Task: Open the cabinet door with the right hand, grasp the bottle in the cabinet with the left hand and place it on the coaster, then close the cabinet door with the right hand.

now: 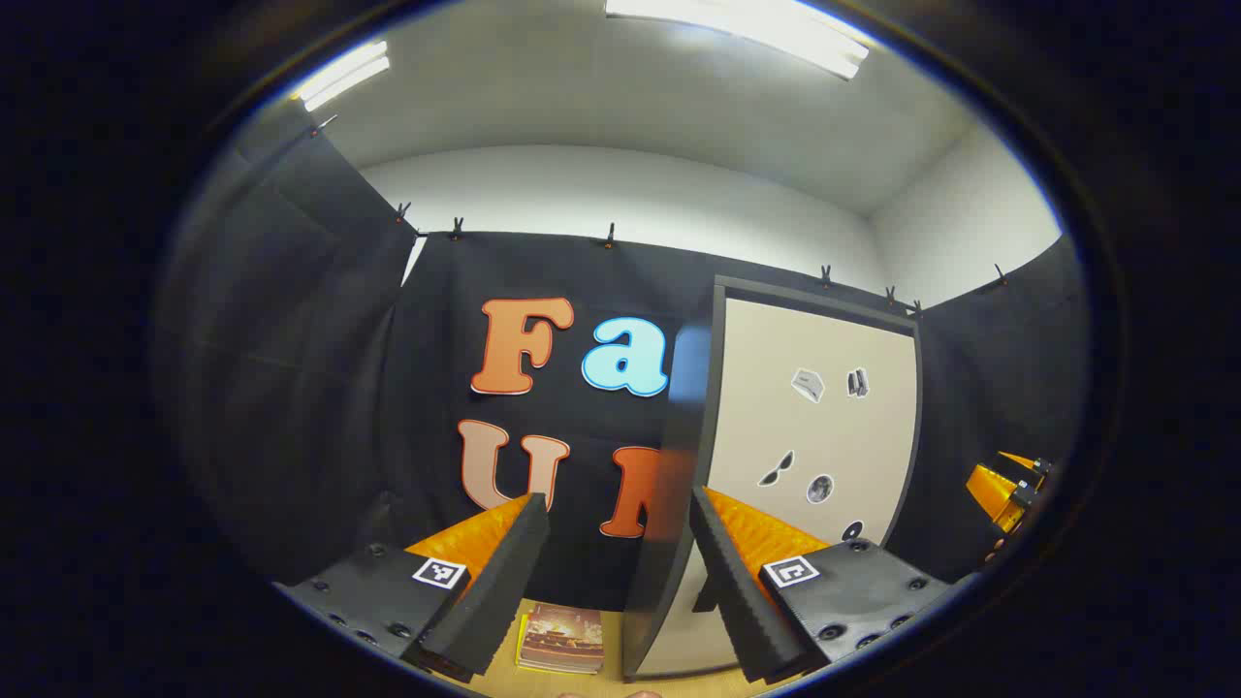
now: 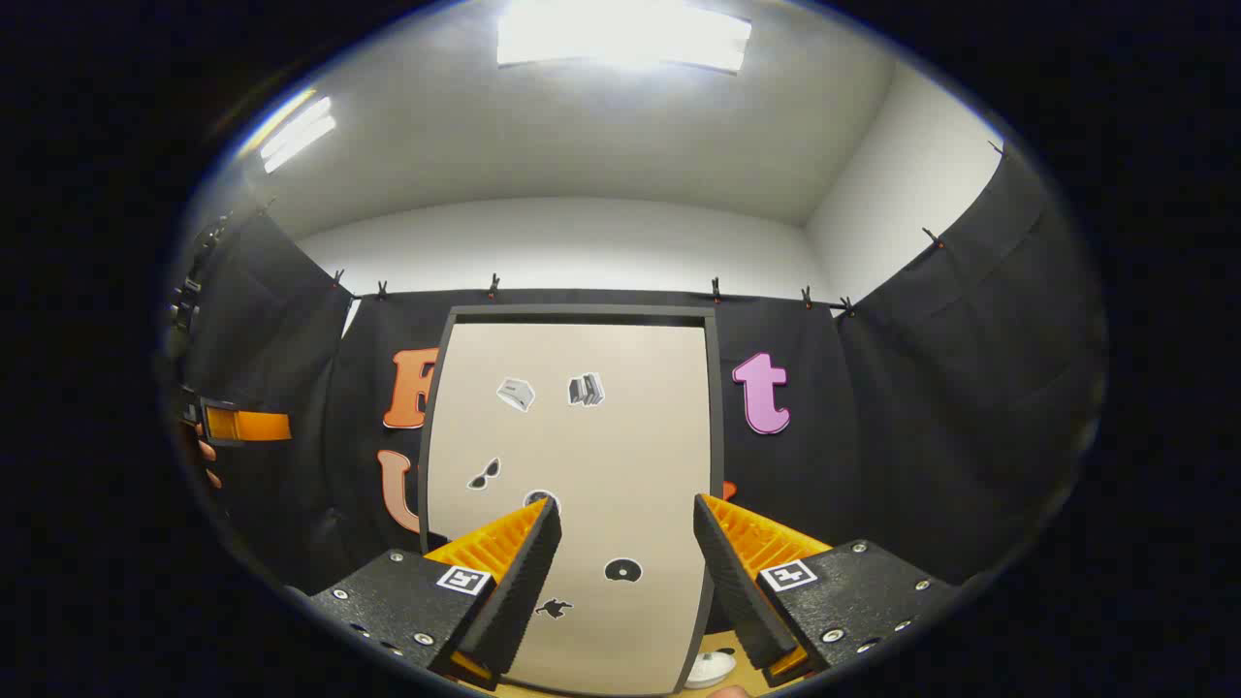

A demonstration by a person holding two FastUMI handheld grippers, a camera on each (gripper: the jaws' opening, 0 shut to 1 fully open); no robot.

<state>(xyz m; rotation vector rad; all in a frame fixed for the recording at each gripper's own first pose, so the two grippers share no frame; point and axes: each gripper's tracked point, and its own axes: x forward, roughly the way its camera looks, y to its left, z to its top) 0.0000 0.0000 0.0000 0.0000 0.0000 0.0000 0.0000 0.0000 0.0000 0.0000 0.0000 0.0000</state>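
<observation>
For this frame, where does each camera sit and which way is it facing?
Left gripper view: rides the left gripper, facing the booth wall; the tall beige cabinet door with small stickers stands right of centre, a book lies below, and the right gripper shows at far right.
Right gripper view: rides the right gripper, squarely facing the door; a hand with the left gripper shows at far left.
Both views share the door.
</observation>
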